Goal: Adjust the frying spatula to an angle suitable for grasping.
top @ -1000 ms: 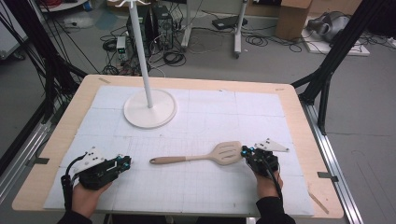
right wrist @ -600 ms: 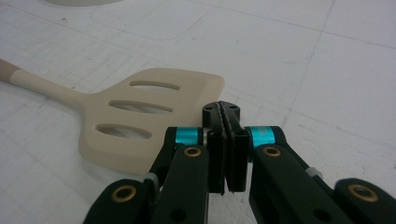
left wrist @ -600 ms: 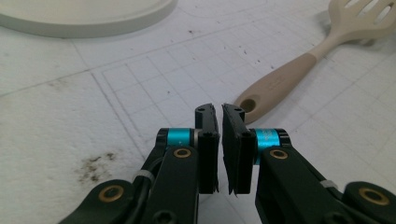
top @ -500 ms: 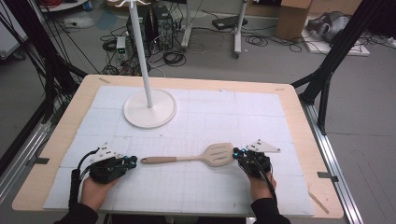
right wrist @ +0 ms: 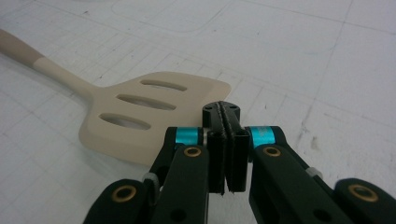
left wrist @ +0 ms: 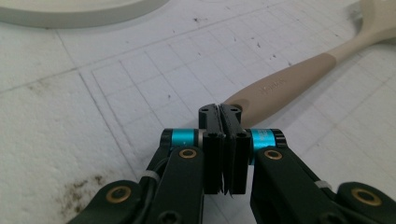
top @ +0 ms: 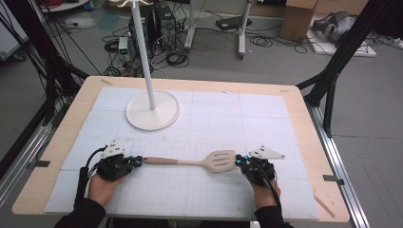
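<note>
The beige slotted plastic spatula (top: 199, 161) now lies flat on the white gridded table (top: 214, 118) between the two pairs of jaws; a second ago it sat nearer the right hand, angled, well apart from the left. The left gripper (top: 135, 161) has slid in to the handle's butt, its jaws just closing to pressed-together with nothing between them, tips against or just beside the handle end. The right gripper (top: 239, 163), jaws likewise closed and empty, sits at the blade's edge. Judged so, both are nudging the spatula straight rather than lifting it. Embossed lettering on the handle (left wrist: 280, 84) is too faint to read.
</note>
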`<state>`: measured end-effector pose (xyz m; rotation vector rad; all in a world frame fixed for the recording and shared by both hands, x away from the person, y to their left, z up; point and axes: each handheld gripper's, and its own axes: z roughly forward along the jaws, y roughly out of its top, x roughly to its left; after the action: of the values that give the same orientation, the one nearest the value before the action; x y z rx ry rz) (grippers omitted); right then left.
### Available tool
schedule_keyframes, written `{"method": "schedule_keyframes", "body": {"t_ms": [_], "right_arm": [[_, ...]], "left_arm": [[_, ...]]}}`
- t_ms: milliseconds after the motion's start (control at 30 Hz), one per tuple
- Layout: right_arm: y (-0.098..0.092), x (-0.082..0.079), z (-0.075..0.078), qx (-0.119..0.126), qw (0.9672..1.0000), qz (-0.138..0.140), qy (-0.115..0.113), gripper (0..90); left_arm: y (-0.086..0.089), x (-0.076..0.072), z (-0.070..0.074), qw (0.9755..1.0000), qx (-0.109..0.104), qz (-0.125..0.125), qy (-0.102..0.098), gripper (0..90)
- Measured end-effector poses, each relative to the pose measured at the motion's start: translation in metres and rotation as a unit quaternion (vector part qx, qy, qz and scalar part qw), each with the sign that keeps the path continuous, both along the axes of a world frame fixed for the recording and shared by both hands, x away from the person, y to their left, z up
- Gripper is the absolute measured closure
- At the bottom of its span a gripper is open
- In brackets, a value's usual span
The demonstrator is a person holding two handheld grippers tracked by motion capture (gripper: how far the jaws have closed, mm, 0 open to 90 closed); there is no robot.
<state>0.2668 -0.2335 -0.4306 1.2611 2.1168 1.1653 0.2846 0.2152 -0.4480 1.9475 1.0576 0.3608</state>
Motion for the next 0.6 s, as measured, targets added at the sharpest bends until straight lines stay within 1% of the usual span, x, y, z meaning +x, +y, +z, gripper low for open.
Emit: {"method": "schedule_keyframes", "body": {"t_ms": [33,67,267,333,367,400,467,500,533,567,600], "right_arm": [[0.0,0.0,0.0,0.0,1.0,0.0,0.0,89.3],[0.0,-0.002,0.0,0.001,1.0,-0.002,0.004,89.3],[0.001,-0.014,0.001,0.002,0.9999,0.002,0.01,89.3],[0.001,-0.021,0.002,0.003,0.9999,0.004,0.014,89.3],[0.001,-0.021,0.002,0.003,0.9999,0.004,0.014,89.3],[0.002,-0.026,0.002,0.001,0.9999,0.01,0.014,89.3],[0.002,-0.029,0.002,0.001,0.9998,0.012,0.015,89.3],[0.002,-0.032,0.003,0.001,0.9998,0.013,0.015,89.3],[0.003,-0.038,0.003,0.002,0.9997,0.018,0.018,89.3],[0.003,-0.041,0.003,0.001,0.9996,0.02,0.018,89.3],[0.004,-0.043,0.004,0.003,0.9996,0.022,0.02,89.3]], "left_arm": [[0.0,0.0,0.0,1.0,0.0,0.0,0.0,87.4],[0.0,0.002,0.0,1.0,0.002,-0.001,-0.001,87.4],[-0.002,0.01,0.002,0.9999,0.014,-0.001,0.0,87.4],[-0.003,0.013,0.002,0.9999,0.015,0.002,-0.002,87.4],[-0.003,0.013,0.002,0.9999,0.015,0.002,-0.002,87.4],[-0.004,0.015,0.002,0.9999,0.015,0.004,-0.002,87.4],[-0.005,0.017,0.002,0.9998,0.018,0.007,-0.003,87.6],[-0.006,0.019,0.002,0.9998,0.016,0.012,-0.004,87.8],[-0.007,0.02,0.002,0.9998,0.015,0.014,-0.005,87.8],[-0.008,0.023,0.0,0.9997,0.008,0.022,-0.006,87.8],[-0.008,0.023,0.0,0.9997,0.008,0.022,-0.006,87.8]]}}
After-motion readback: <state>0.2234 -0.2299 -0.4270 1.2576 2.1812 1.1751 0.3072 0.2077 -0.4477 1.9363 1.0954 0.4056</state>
